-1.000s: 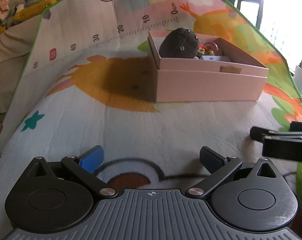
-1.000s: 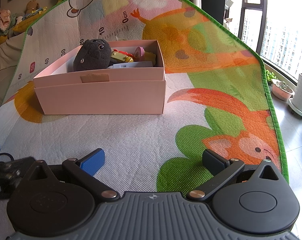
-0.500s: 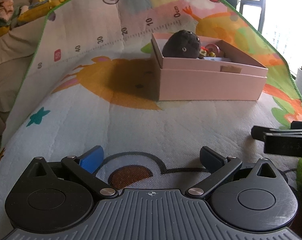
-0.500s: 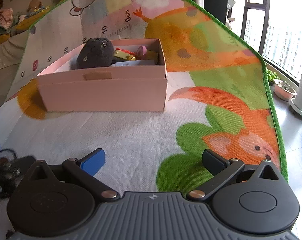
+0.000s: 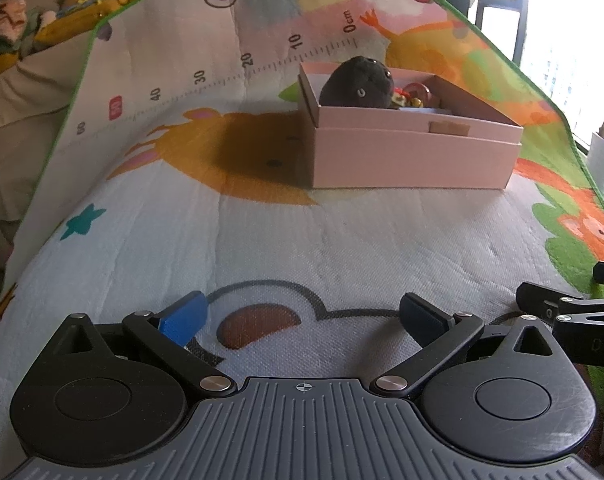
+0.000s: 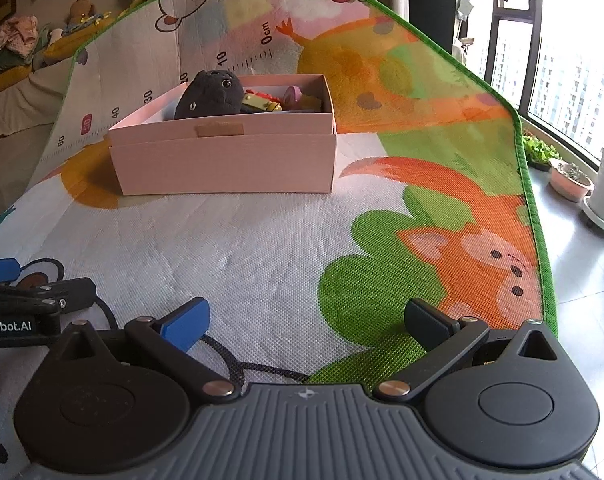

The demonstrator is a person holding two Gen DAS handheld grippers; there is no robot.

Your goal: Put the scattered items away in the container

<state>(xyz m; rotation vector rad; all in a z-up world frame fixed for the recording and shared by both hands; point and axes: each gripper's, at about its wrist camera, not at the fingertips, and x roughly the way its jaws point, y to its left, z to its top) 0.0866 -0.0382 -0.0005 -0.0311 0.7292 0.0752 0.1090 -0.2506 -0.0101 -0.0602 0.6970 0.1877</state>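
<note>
Left gripper (image 5: 304, 314) and right gripper (image 6: 306, 320): jaws spread wide, empty, above cartoon play mat (image 6: 262, 248). Dark grey plush toy (image 6: 210, 94) plus small toys inside pink cardboard box (image 6: 226, 164), well ahead.

We can't make out the small toys (image 6: 262, 101) behind the dark plush (image 6: 209, 95) in the pink box (image 6: 226, 160): its near wall hides their lower parts, and the plush's base too. Box floor not visible to us from either wrist view. In the left view the right gripper (image 5: 558, 308) is cut off by the frame edge right of the box; jaws unreadable there.
</note>
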